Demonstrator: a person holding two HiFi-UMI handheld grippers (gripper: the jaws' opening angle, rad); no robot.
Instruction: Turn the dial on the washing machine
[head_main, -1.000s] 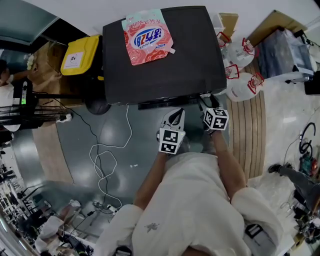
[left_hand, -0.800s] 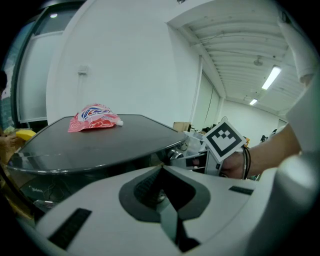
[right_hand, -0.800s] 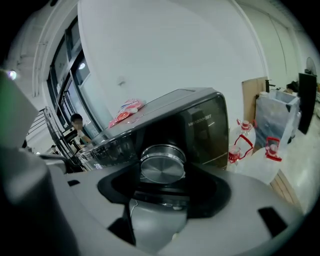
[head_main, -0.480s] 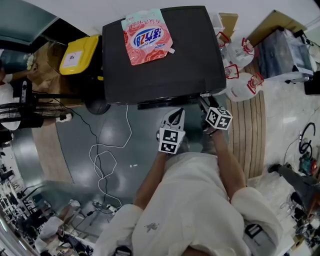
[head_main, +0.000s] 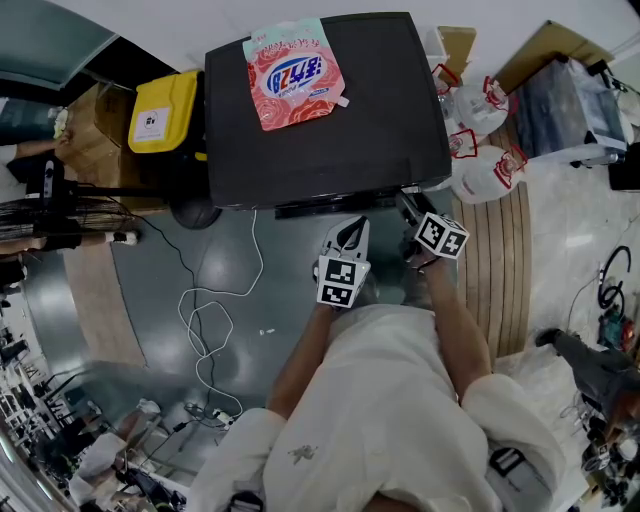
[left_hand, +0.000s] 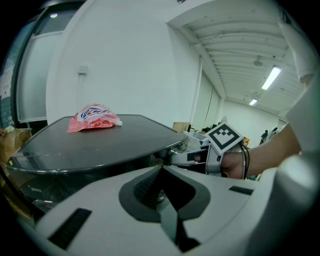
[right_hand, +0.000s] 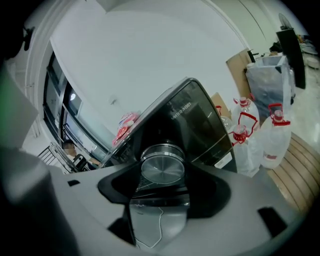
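While the right claw (head_main: 412, 208) clamps the silver dial (right_hand: 162, 169) on the front of the washing machine (head_main: 330, 110), the left claw (left_hand: 161, 170) hangs closed and empty nearby. Step in hand: turning the dial. The next move probably calls for a steady wrist roll without slipping on the smooth rim.

white wall (left_hand: 125, 60); glossy grey floor (head_main: 160, 290); wooden boards (head_main: 490, 270) at right; ceiling strip light (left_hand: 270, 78) lit
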